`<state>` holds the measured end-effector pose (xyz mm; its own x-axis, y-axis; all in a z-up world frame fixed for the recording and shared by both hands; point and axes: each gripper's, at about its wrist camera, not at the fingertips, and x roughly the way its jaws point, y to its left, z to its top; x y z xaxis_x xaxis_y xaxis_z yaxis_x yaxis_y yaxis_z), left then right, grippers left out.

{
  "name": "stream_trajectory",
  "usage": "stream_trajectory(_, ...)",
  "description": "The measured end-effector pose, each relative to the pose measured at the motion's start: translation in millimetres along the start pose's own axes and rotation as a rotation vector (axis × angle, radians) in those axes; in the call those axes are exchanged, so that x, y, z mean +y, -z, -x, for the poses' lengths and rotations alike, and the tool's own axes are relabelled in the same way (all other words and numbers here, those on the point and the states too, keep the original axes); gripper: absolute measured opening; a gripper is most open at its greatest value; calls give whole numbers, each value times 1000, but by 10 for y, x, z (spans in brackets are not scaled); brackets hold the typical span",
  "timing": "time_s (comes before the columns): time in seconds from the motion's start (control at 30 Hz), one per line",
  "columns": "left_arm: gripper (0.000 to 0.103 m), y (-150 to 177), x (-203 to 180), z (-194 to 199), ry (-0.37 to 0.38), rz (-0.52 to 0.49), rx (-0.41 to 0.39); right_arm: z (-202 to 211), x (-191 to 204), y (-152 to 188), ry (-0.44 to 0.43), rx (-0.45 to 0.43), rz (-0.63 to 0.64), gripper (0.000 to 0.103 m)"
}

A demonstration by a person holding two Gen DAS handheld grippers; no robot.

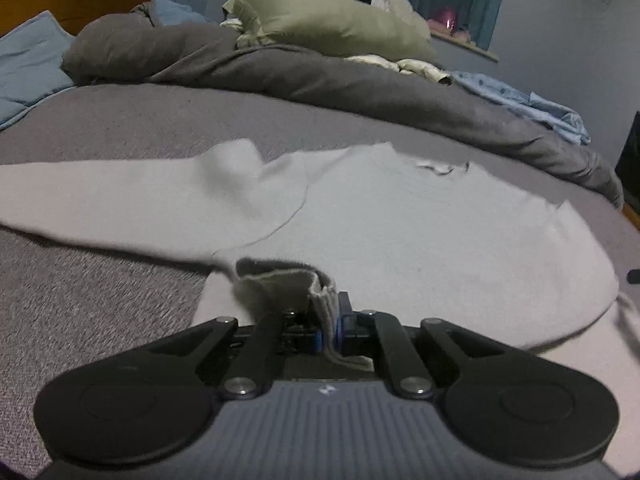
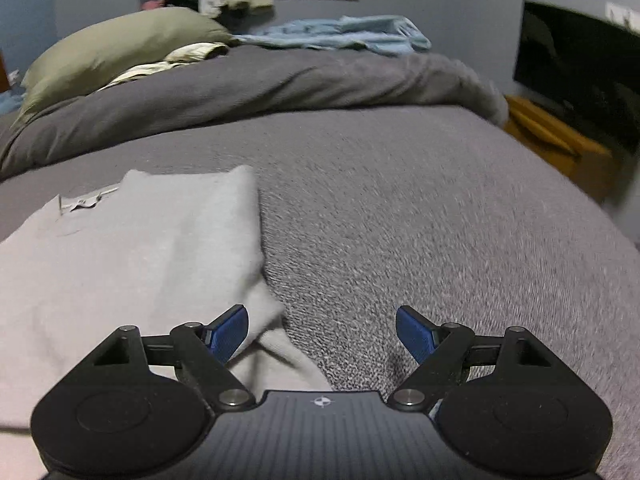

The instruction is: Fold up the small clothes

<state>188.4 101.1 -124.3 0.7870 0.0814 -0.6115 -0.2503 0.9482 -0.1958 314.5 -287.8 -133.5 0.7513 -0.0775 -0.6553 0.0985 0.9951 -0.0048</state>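
pale grey knit, soft and limp: that is what we are handling, a small sweater [image 1: 400, 232] lying spread on the bed [image 1: 100, 292], front down or up we cannot tell, with its neck label toward the rumpled duvet [image 1: 360, 80]. we judge it light and floppy, not slippery against the coarse grey bedcover, and nothing about it is fragile; it will sag and drag wherever it is not supported, so a fold carried by one corner alone will likely trail askew.

our left gripper [image 1: 328, 330] is pressed together, pinching the ribbed hem edge of the sweater, which stands up in a small curl just beyond the pads. our right gripper [image 2: 320, 332] is spread wide, hovering over the sweater's near right edge, with one blue pad above the cloth and the other above bare bedcover; it holds nothing. the ribbed hem and the side seam look like the best places to take hold, since the doubled cloth gives the pads something thick to bite.

beyond the sweater, the duvet is heaped across the bed, with an olive pillow [image 1: 332, 20] and a light blue sheet [image 2: 340, 34] behind it, all well apart from the sweater. one sleeve stretches away to the left of the sweater's body. a dark screen [image 2: 580, 80] stands off the bed's right side. nothing lies on the sweater or crowds it.
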Motion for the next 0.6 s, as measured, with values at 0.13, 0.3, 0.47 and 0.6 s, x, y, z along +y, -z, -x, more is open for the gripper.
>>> stream_trajectory(0.13,3,51,17,-23,-34,-24,8,-74,-12,16,-1,10,-20,83)
stream_trajectory(0.3,6,78,115,-9,-63,-38,10,-90,57,15,-30,-6,-24,83)
stream_trajectory(0.47,25,12,312,54,-163,24,-35,-140,173,11,-78,-16,18,83)
stream_trajectory(0.6,34,-107,427,107,-167,25,-89,-267,221,10,-47,23,84,78)
